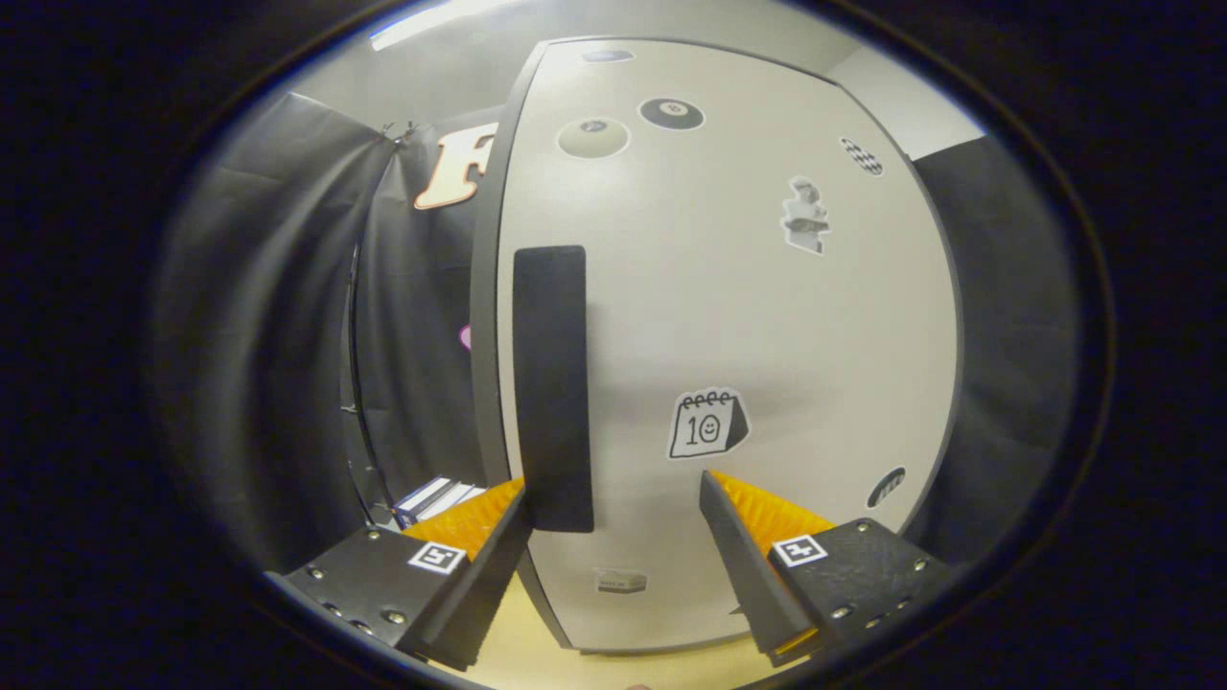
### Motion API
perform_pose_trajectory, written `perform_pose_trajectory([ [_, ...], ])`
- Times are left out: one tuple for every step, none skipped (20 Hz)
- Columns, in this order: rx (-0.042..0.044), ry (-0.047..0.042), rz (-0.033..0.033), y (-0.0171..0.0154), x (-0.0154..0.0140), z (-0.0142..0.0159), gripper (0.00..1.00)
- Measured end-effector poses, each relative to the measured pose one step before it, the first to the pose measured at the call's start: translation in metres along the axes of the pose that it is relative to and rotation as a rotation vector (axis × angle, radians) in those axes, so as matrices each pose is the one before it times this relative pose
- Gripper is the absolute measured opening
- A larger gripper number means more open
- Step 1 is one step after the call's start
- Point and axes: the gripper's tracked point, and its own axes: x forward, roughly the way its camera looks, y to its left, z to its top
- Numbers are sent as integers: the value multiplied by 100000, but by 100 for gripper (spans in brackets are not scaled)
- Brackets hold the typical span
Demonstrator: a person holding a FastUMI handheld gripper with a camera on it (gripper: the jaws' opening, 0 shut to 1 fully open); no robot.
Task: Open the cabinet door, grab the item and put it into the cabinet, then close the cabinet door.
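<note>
A white cabinet door (729,316) with several stickers stands right in front of me. Its tall dark handle (552,383) runs down the door's left side. My gripper (613,494) is open, close to the door. The handle's lower end sits between the fingers, hard against the left fingertip (508,503), while the right fingertip (714,489) stays well apart from it. A small white and blue box (436,496) lies left of the cabinet, beyond the left finger.
Black booth cloth (288,335) hangs to the left and right of the cabinet. A light wooden tabletop (522,642) shows below the door between the fingers.
</note>
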Motion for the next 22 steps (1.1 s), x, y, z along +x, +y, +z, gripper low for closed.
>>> perform_pose_trajectory([
  [-979, -785, 320, -22, -1065, 256, 100],
  [-801, 35, -49, -161, -1220, 328, 100],
  [-396, 217, -211, -278, -1255, 261, 100],
  [338, 95, 190, -233, -1321, 381, 100],
  [579, 0, 119, -283, -1315, 366, 100],
  [373, 181, -442, -505, -1395, 352, 100],
  [-78, -36, -806, -668, -1351, 256, 100],
  [-612, -133, -901, -714, -1436, 311, 100],
  [-219, 106, -887, -660, -1618, 240, 100],
  [542, -348, -570, -578, -1499, 412, 100],
  [568, -810, -470, -547, -1383, 508, 100],
  [420, -598, -722, -605, -1394, 440, 100],
  [239, -228, -878, -618, -1298, 242, 100],
  [-132, -182, -820, -529, -1281, 214, 100],
  [-120, -514, -1148, -467, -1127, 243, 100],
  [-36, -113, -722, -400, -1081, 118, 100],
  [-50, 207, -761, -290, -921, 17, 100],
  [-83, 52, -500, -215, -808, 61, 100],
  [-335, 259, -777, -279, -767, 11, 100],
  [-734, -224, -588, -205, -696, 27, 100],
  [-590, -368, -439, -187, -660, 81, 100],
  [-377, -257, -333, -79, -591, 101, 100],
])
